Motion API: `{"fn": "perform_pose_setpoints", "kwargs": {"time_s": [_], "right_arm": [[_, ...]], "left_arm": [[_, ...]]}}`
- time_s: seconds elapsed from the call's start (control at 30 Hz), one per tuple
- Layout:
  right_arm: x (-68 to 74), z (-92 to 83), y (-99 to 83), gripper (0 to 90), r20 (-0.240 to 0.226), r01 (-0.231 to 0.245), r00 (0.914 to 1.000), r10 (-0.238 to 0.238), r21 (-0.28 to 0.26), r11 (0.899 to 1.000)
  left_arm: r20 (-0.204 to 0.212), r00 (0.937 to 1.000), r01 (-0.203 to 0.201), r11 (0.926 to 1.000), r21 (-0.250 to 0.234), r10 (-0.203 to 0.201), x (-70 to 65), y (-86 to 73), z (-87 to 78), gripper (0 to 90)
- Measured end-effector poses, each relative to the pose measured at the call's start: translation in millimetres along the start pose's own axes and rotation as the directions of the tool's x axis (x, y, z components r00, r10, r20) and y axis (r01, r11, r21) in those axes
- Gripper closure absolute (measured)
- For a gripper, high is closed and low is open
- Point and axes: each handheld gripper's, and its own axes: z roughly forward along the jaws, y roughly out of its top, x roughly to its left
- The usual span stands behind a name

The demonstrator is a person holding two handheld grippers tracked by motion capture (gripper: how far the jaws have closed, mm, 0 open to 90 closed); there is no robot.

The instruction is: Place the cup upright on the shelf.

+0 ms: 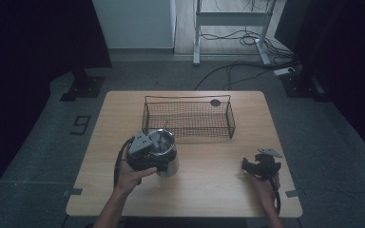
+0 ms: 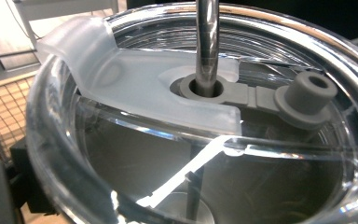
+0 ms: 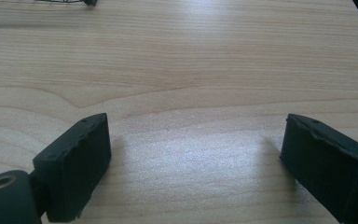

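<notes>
High view, left to right. The left hand [image 1: 133,178] carries the left gripper [image 1: 145,154] against a steel tumbler [image 1: 166,154], which stands upright on the wooden surface [image 1: 209,185] just in front of the near left corner of a wire basket [image 1: 188,117]. A small dark disc [image 1: 215,102] sits near the basket's far right corner. Toward the right edge of the surface, the right hand [image 1: 265,187] rests the right gripper [image 1: 261,166] low, well apart from the tumbler and basket.

Left gripper view. The camera looks down onto the tumbler's clear lid [image 2: 135,88], through which a metal straw [image 2: 208,42] passes by way of a grey grommet [image 2: 205,88]; a grey plug [image 2: 307,95] lies on its tether beside it. How the jaws stand cannot be told here; they appear set about the tumbler.

Right gripper view. The jaws are spread wide over bare wood, with nothing between them.
</notes>
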Motion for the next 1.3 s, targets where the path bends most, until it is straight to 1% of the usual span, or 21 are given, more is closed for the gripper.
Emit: {"fn": "perform_pose_setpoints", "kwargs": {"time_s": [0.03, 0.07, 0.1, 0.17, 0.33, 0.57, 0.67, 0.77, 0.87, 0.93, 1.03, 1.07, 1.3], "right_arm": [[0.0, 0.0, 0.0, 8.1, 0.0, 0.0, 1.0, 0.0, 0.0, 1.0], [0.0, 0.0, 0.0, 8.1, 0.0, 0.0, 1.0, 0.0, 0.0, 1.0], [0.0, 0.0, 0.0, 8.1, 0.0, 0.0, 1.0, 0.0, 0.0, 1.0], [0.0, 0.0, 0.0, 8.1, 0.0, 0.0, 1.0, 0.0, 0.0, 1.0], [-0.1, -0.2, 0.1, 8.2, -0.001, 0.0, 1.0, 0.0, 0.002, 1.0], [0.1, 0.0, 0.1, 8.7, -0.002, -0.001, 1.0, 0.001, -0.001, 1.0], [0.0, 0.0, 0.0, 8.9, -0.003, 0.002, 1.0, -0.002, -0.003, 1.0], [-0.1, -0.1, 0.1, 9.0, -0.004, 0.004, 1.0, -0.004, -0.002, 1.0], [-0.1, -0.1, 0.1, 9.0, -0.004, 0.004, 1.0, -0.004, -0.002, 1.0], [-0.2, -0.2, 0.0, 9.0, -0.003, 0.005, 1.0, -0.005, -0.001, 1.0], [0.0, 0.0, 0.0, 9.1, -0.002, 0.004, 1.0, -0.004, -0.003, 1.0], [0.0, 0.1, 0.1, 9.1, -0.001, 0.004, 1.0, -0.004, -0.003, 1.0], [-0.1, -0.1, 0.2, 9.1, -0.002, 0.005, 1.0, -0.005, -0.001, 1.0]], "left_arm": [[0.0, 1.0, 0.0, 1.0, 0.0, 0.0, 0.0, 0.0, 0.0, 3.8], [-0.012, 0.9999, -0.002, 1.0, -0.003, 0.002, 1.9, 5.2, -0.3, 3.8], [-0.012, 0.9999, -0.002, 1.0, -0.003, 0.002, 1.9, 5.2, -0.3, 3.8], [-0.024, 0.9997, -0.001, 1.0, -0.009, 0.0, 3.9, 10.3, -0.8, 3.8], [-0.032, 0.9992, 0.021, 0.9995, -0.023, -0.022, 8.2, 20.6, -0.6, 3.8], [-0.065, 0.9977, 0.021, 0.9995, -0.023, -0.022, 13.0, 33.1, 5.8, 3.8], [-0.068, 0.9973, 0.026, 0.9993, -0.025, -0.028, 16.0, 36.6, 9.5, 3.8], [-0.061, 0.9976, 0.032, 0.9992, -0.025, -0.033, 19.9, 40.3, 13.9, 3.8], [-0.073, 0.9967, 0.034, 0.9991, -0.023, -0.036, 25.3, 44.8, 19.4, 3.9], [-0.075, 0.9964, 0.037, 0.999, -0.023, -0.038, 26.8, 46.0, 20.4, 3.8], [-0.081, 0.9953, 0.05, 0.9982, -0.031, -0.053, 30.6, 50.6, 22.9, 3.9], [-0.084, 0.9952, 0.049, 0.9982, -0.036, -0.051, 32.7, 54.1, 24.3, 3.9], [-0.085, 0.9947, 0.056, 0.9977, -0.039, -0.059, 39.2, 64.0, 29.6, 3.9]]}}
